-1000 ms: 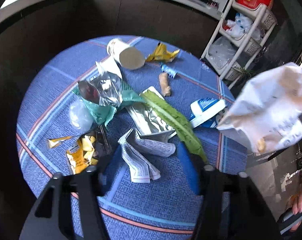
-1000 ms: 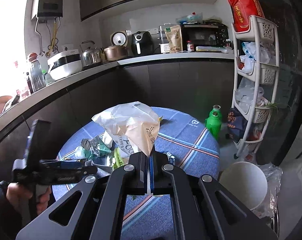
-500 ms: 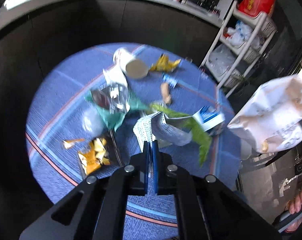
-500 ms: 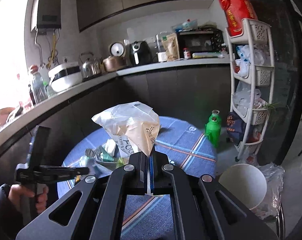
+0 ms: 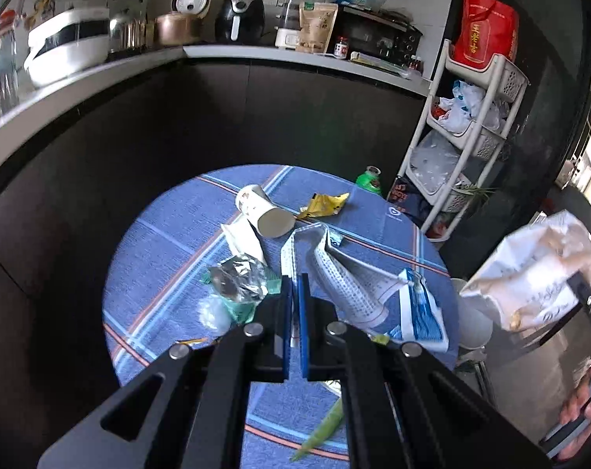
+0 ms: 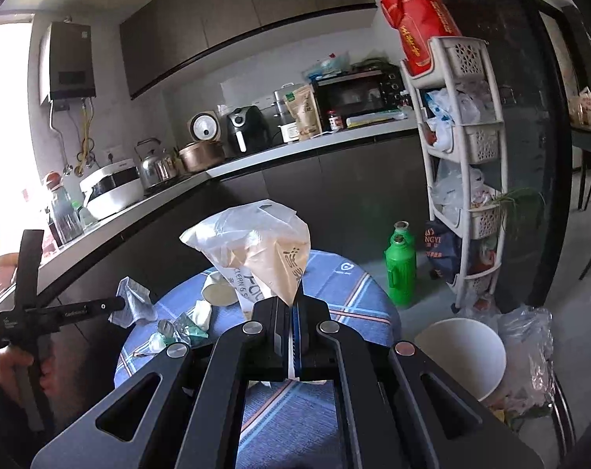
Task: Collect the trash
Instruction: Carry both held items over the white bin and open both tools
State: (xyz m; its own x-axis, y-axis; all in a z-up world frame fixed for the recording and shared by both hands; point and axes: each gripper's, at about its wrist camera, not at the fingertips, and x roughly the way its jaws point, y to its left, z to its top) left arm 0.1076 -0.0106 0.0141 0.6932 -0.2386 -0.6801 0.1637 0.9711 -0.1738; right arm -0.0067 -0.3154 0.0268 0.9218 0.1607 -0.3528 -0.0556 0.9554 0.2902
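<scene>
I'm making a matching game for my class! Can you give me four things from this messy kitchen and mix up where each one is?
Things:
1. printed white paper receipt
2. white plastic bag
3. white paper cup
4. green plastic bottle

Places:
A. standing on the floor beside the white shelf rack
B. lying on its side on the round blue table
C. pinched in the left gripper
D. pinched in the right gripper

Pairs: 1-C, 2-D, 3-B, 4-A
</scene>
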